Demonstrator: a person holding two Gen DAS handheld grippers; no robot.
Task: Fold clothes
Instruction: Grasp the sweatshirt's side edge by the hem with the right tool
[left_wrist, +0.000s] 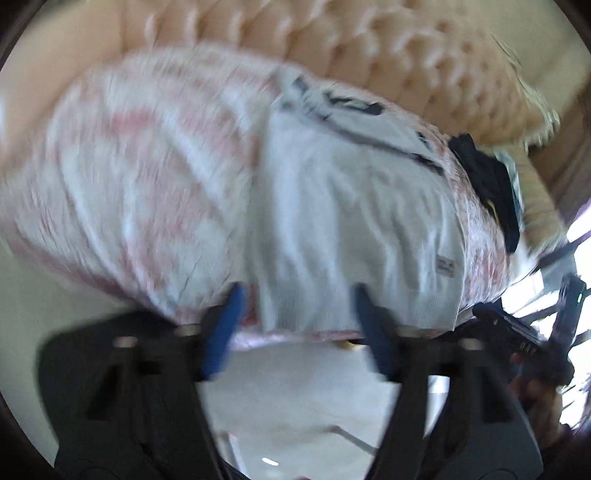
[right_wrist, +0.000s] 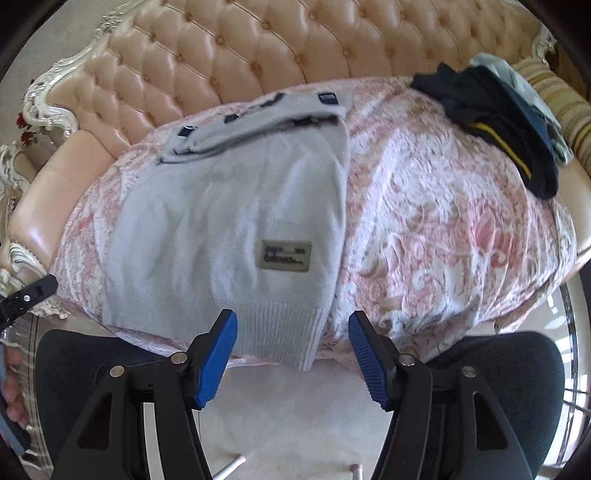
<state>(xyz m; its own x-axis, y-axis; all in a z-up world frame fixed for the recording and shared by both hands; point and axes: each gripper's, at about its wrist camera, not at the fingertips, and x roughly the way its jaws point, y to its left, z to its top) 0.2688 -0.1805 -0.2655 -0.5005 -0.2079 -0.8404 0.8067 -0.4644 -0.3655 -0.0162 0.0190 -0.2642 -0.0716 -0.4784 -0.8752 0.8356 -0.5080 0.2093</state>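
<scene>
A pale grey knit sweater (right_wrist: 229, 221) lies flat on the pink patterned blanket (right_wrist: 443, 221), its sleeves folded across the top and a small label patch (right_wrist: 285, 256) near the hem. The ribbed hem hangs over the sofa's front edge. My right gripper (right_wrist: 293, 325) is open, just in front of the hem, holding nothing. In the blurred left wrist view the same sweater (left_wrist: 351, 221) fills the middle. My left gripper (left_wrist: 299, 295) is open at its lower edge, with nothing between the fingers.
A pile of dark navy clothes (right_wrist: 498, 122) lies at the right end of the tufted peach sofa (right_wrist: 258, 44), beside a striped cushion (right_wrist: 565, 107). A pale tiled floor (right_wrist: 295, 406) lies below. My knees in dark trousers (right_wrist: 517, 369) flank the gripper.
</scene>
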